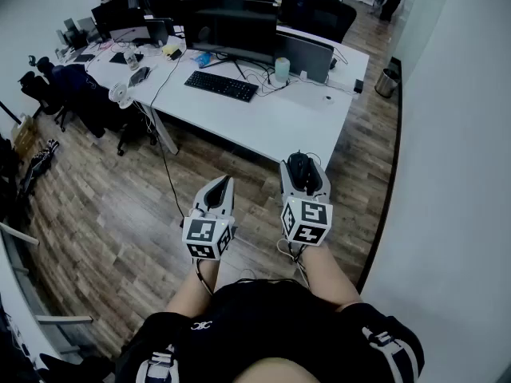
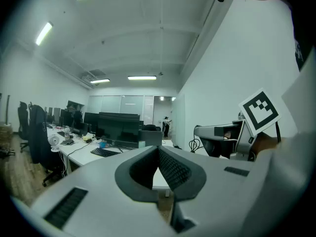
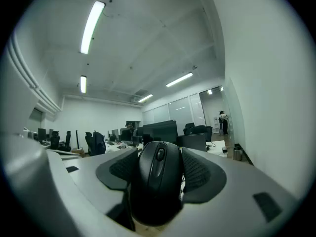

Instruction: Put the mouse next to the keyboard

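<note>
A black computer mouse (image 3: 159, 177) sits between the pads of my right gripper (image 3: 159, 168), which is shut on it. In the head view the same mouse (image 1: 301, 171) shows in the right gripper (image 1: 303, 174), held over the wooden floor just short of the white desk (image 1: 271, 118). The black keyboard (image 1: 221, 85) lies on that desk in front of a monitor (image 1: 233, 32). My left gripper (image 1: 219, 188) hangs beside the right one, its pads (image 2: 170, 168) closed together with nothing between them.
A white cup (image 1: 281, 70), a laptop (image 1: 304, 57), cables and a small white item (image 1: 327, 98) lie on the desk. Office chairs (image 1: 80, 94) stand to the left, a waste bin (image 1: 386, 82) by the white wall on the right. More desks (image 1: 120, 50) extend behind.
</note>
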Available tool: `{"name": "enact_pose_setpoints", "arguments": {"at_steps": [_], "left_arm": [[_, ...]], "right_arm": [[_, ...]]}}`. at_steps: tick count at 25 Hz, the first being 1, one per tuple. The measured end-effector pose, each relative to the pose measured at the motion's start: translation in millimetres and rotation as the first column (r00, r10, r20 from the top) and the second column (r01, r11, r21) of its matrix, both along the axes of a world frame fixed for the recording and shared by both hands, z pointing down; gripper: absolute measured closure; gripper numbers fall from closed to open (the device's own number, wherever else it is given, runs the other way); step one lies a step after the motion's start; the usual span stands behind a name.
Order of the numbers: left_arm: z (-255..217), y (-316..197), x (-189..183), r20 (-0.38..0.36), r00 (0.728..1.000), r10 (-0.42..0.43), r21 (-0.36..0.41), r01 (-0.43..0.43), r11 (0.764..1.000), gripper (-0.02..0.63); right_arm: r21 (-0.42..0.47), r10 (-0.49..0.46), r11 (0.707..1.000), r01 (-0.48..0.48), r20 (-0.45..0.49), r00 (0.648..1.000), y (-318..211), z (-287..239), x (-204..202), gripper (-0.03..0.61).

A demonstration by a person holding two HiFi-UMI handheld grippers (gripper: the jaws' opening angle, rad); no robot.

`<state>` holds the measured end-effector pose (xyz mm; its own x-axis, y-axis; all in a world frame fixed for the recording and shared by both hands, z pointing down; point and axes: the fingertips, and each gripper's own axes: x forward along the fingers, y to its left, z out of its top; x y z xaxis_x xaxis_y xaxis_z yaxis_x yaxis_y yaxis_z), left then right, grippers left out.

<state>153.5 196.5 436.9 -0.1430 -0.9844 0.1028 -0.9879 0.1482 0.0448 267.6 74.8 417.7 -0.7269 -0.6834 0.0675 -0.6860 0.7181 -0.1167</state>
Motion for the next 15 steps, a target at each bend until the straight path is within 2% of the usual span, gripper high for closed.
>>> {"name": "enact_pose_setpoints", "arguments": {"at_steps": [7, 15], "left_arm": [[-13.1, 2.0, -4.8, 0.009, 1.000, 0.002, 0.028, -0.002, 1.000, 0.600], [-13.6, 0.1, -26.7, 0.011, 1.000, 0.004, 0.040, -0.004, 0.999, 0.600]], "right_arm": [[-0.004, -0.001, 1.000, 0.001, -0.015, 1.000, 2.5, 2.9, -5.1, 0.281], [0.001, -0.020, 1.000, 0.020, -0.019, 1.000, 5.3, 3.8, -30.8, 0.279]]}}
